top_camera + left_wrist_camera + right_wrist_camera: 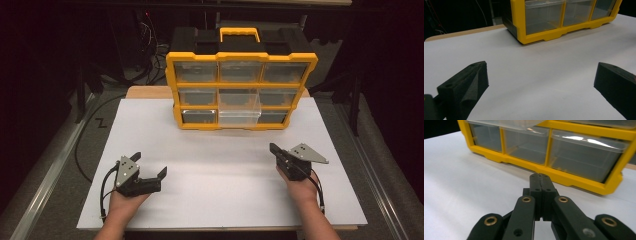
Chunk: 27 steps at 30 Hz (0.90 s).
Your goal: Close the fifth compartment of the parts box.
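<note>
A yellow organizer (241, 56) with several clear drawers stands upright at the back middle of the white table top (220, 170). One clear drawer (240, 107) in its centre column is pulled out toward me. My left gripper (149, 165) rests at the front left, held in a hand, open with nothing between its jaws. In the left gripper view the left gripper (540, 82) has its jaws far apart over bare white surface, with the organizer (539, 40) ahead. My right gripper (273, 148) at the front right is shut and empty. In the right gripper view the right gripper (540, 178) points at the organizer's bottom frame (574, 181).
A black case with a yellow handle (239, 34) sits behind the organizer. Cables (150, 50) lie in the dark area beyond the table's back left. A wooden table edge (147, 92) shows behind the white sheet.
</note>
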Tool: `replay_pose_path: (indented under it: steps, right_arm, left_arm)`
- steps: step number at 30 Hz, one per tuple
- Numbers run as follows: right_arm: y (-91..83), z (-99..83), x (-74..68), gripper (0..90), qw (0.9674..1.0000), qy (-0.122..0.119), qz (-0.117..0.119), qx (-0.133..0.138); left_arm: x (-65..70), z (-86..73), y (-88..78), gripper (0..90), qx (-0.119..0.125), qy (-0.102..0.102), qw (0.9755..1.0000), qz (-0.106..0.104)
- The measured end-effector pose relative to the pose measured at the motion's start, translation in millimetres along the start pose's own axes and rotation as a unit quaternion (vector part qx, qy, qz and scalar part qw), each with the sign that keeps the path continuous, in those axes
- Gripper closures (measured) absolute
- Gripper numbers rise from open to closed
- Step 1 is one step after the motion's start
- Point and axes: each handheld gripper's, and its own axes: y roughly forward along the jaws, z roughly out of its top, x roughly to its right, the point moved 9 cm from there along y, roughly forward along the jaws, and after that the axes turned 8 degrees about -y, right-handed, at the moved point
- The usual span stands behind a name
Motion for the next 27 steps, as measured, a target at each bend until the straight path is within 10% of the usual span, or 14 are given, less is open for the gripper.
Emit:
replay_pose_path:
  steps: [27]
  right_arm:
    - [16.9, 31.4, -33.4, 90.0, 0.9989, 0.003, 0.025, 0.041]
  left_arm:
    - [0.8, 0.4, -0.1, 0.1, 0.002, 0.005, 1.0000, -0.001]
